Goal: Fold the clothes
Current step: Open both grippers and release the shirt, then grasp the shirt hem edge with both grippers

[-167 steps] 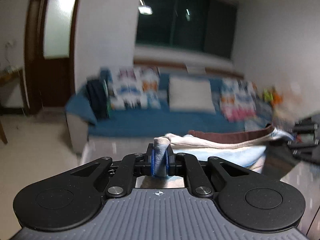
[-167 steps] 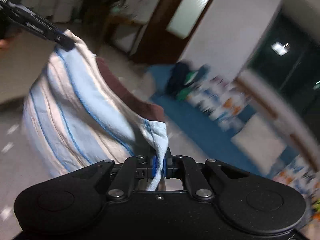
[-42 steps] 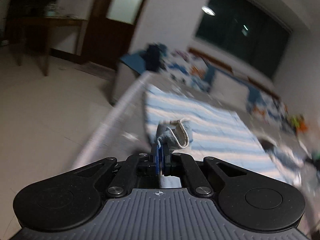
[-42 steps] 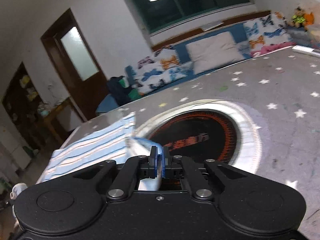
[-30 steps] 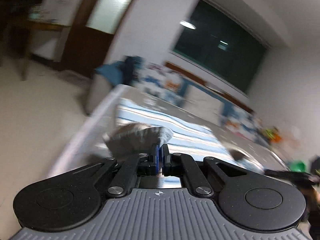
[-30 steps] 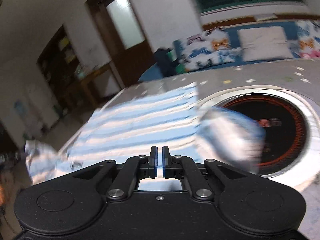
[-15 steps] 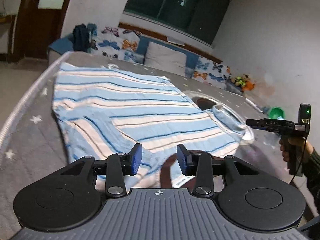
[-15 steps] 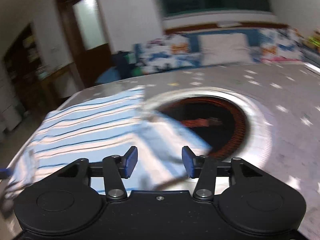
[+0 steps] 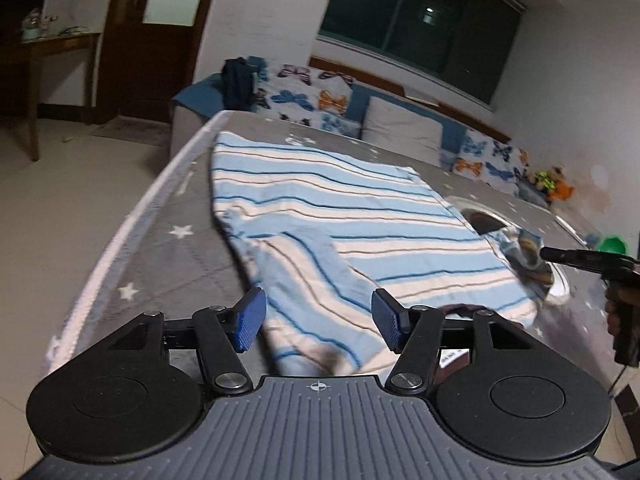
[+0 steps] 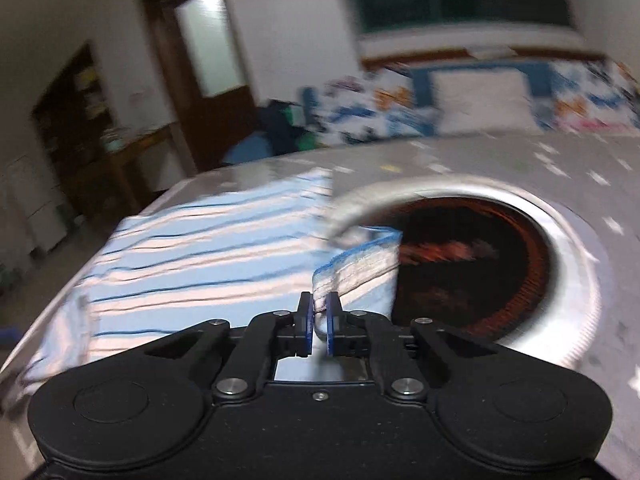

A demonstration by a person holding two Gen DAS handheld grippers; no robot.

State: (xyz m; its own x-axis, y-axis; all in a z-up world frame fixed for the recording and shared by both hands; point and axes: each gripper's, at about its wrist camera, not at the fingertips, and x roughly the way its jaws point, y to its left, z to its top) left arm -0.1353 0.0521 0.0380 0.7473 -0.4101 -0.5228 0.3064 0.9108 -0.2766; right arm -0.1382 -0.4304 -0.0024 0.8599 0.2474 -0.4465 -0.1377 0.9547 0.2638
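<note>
Left wrist view: the left hand-held gripper point(image 9: 318, 322) is hovering wide apart, gripping nothing, above the striped garment point(image 9: 340, 224) lying on the star-patterned surface point(image 9: 160, 240). The right hand-held gripper point(image 10: 318, 326) is pinching the garment's sleeve edge.

No text, label or number is sharp enough to read

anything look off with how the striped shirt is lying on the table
Yes. The striped shirt is not flat: one sleeve is crumpled over the body, and the other sleeve drapes over the round recess, pinched in the right tongs.
</note>
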